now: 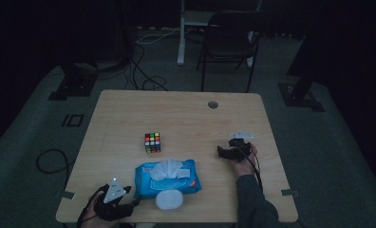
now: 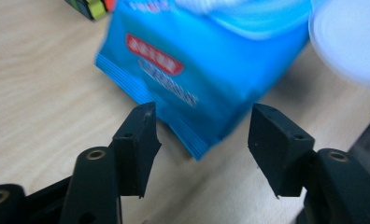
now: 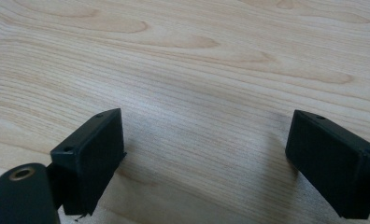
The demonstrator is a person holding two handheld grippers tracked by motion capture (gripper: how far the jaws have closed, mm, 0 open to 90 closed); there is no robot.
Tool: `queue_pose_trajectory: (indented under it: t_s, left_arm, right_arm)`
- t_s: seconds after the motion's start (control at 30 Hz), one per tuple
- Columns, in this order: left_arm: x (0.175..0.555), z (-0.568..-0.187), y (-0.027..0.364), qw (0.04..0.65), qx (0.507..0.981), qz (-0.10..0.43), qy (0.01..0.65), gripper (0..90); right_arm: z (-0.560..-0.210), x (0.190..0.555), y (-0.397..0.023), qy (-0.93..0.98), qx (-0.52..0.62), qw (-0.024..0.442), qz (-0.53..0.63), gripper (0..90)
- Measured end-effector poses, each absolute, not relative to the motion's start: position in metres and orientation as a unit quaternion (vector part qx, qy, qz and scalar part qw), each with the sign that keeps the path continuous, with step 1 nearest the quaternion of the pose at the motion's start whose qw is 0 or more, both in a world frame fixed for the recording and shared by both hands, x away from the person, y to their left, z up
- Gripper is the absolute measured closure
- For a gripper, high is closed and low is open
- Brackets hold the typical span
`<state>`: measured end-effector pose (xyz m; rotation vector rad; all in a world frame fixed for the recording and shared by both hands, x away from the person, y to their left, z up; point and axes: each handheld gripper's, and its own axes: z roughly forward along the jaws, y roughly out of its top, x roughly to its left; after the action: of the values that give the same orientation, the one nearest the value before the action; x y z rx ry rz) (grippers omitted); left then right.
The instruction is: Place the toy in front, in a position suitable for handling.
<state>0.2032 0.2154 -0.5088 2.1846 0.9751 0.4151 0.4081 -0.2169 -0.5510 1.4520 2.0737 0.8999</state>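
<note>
Item: blue wet-wipes pack (image 1: 167, 178), soft film pouch with a red label, lying flat in the lower centre of the high view on the wooden table (image 1: 186, 118). Its round white lid (image 1: 169, 200) is flipped open toward the near table edge, and a white wipe (image 1: 168, 168) stands crumpled out of the opening. Handling, as a judgement: moderately weighty for its size if well filled, pliant rather than stiff, with slick film that may slide on the wood or slip from hard jaws; the sealed end seams are thin and flat and should offer the surest bite, while the raised wipe is flimsy, damp and likely to tear or drag further sheets out. Left gripper (image 2: 202, 140), at the lower left of the high view: jaws spread apart, holding nothing, one corner of the pack (image 2: 206, 79) lying between and just ahead of them, not yet touched; the picture is blurred. Right gripper (image 3: 206, 154), at centre right of the high view, well apart from the pack: jaws wide, empty, over bare wood. Also present: Rubik's cube (image 1: 152, 142), centre of the table, near the pack's far side but apart from it; a black chair (image 1: 229, 42) beyond the table.
</note>
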Motion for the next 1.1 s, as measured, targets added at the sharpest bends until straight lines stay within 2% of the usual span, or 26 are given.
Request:
queue_pose_trajectory:
  t_s: [0.13,0.3,0.4,0.63,0.73,0.83,1.1]
  left_arm:
    - [0.207,-0.519,0.211,0.311,0.848,0.177,0.390,58.0]
    - [0.208,-0.521,0.206,0.309,0.851,0.184,0.382,68.0]
    - [0.212,-0.522,0.205,0.304,0.844,0.199,0.394,78.1]
    - [0.219,-0.522,0.204,0.314,0.834,0.207,0.403,79.5]
    - [0.221,-0.523,0.206,0.322,0.829,0.210,0.406,86.7]
    - [0.224,-0.523,0.211,0.329,0.823,0.203,0.416,89.5]
    - [0.242,-0.520,0.242,0.321,0.806,0.206,0.453,89.9]
  right_arm:
    - [-0.551,0.408,-0.217,0.752,0.526,0.226,0.326,11.4]
    - [-0.551,0.408,-0.217,0.752,0.526,0.225,0.326,11.4]
    - [-0.551,0.408,-0.217,0.752,0.526,0.225,0.326,11.4]
    - [-0.551,0.408,-0.217,0.752,0.526,0.225,0.326,11.4]
    - [-0.551,0.408,-0.217,0.752,0.526,0.226,0.326,11.4]
    - [-0.551,0.408,-0.217,0.752,0.526,0.225,0.326,11.4]
    - [-0.551,0.408,-0.217,0.752,0.526,0.225,0.326,11.4]
